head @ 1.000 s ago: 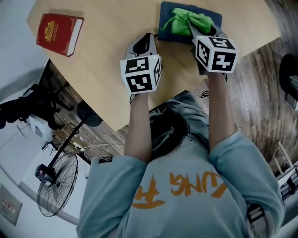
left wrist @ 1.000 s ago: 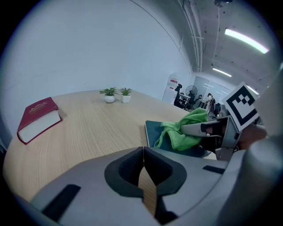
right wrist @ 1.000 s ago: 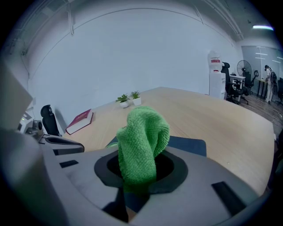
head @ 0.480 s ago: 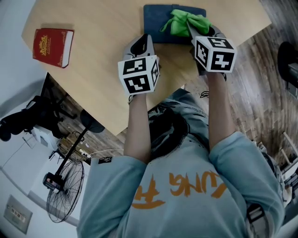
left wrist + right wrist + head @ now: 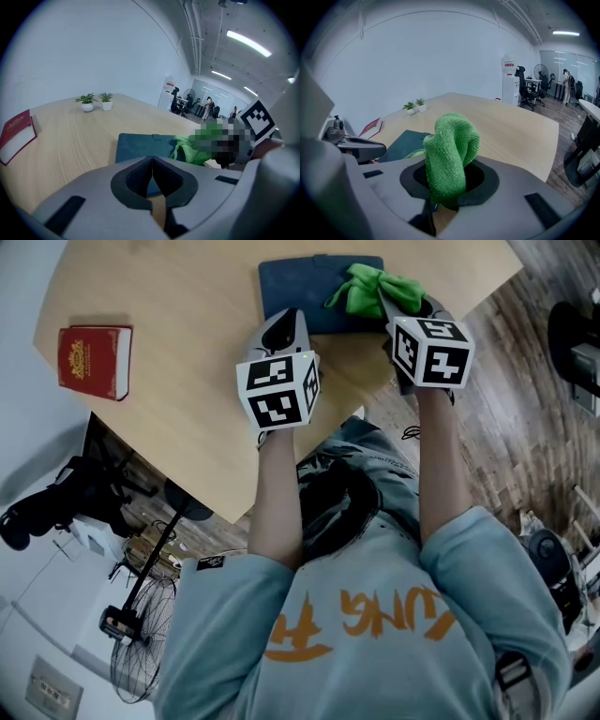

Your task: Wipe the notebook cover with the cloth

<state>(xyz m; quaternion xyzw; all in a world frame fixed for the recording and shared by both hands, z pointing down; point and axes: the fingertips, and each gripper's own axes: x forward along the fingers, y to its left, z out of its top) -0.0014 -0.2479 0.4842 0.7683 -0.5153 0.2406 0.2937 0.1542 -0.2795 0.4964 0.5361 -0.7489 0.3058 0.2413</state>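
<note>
A: Right gripper clamped tight on the green cloth, bunched between its jaws!
B: Left gripper pressed closed, empty. The blue notebook lies flat just beyond both jaw pairs, cloth trailing onto it.

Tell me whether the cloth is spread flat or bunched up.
Bunched: the green cloth stands crumpled, clamped by the right gripper, over the notebook.

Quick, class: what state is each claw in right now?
Left claw: shut, holding nothing.
Right claw: shut on the green cloth.
</note>
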